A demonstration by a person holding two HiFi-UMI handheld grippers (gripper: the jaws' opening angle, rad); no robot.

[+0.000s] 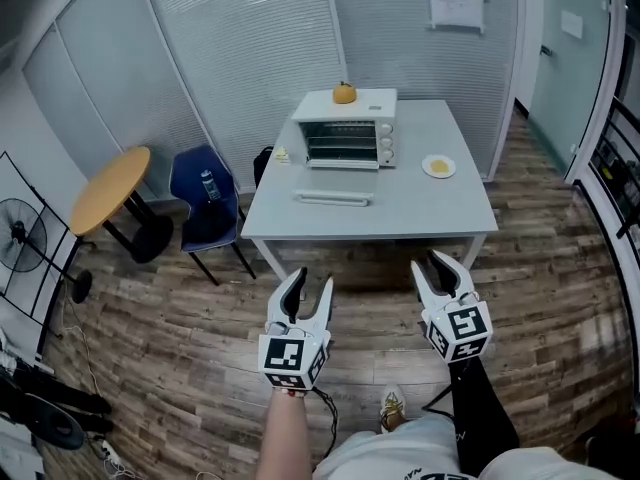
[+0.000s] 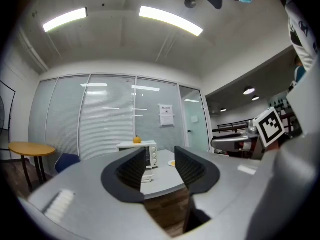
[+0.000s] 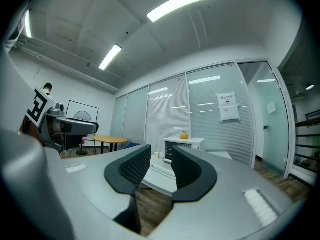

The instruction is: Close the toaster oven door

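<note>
Toaster oven [image 1: 345,133] sits on the grey table [image 1: 420,213], well ahead of both grippers and slightly left of the midline between them. Its door [image 1: 333,198] is let down flat toward them. Wire racks show inside the open cavity, and nothing can be made out on them. An orange fruit [image 1: 344,93] rests on the oven's top. A small plate [image 1: 438,166] holding something yellow lies on the table right of the oven, straight ahead of the right gripper [image 1: 432,268]. A small pale thing [image 1: 282,155] lies just beside the oven's left side.

The left gripper [image 1: 310,280] hangs over the wooden floor, short of the table's near edge. Its jaws are parted with only air between them, and the oven shows far off through the gap. The right gripper is level with it and near the table edge. Its jaws are spread wide and hold nothing, and the oven and lowered door show far ahead between them. Neither gripper touches the door.
</note>
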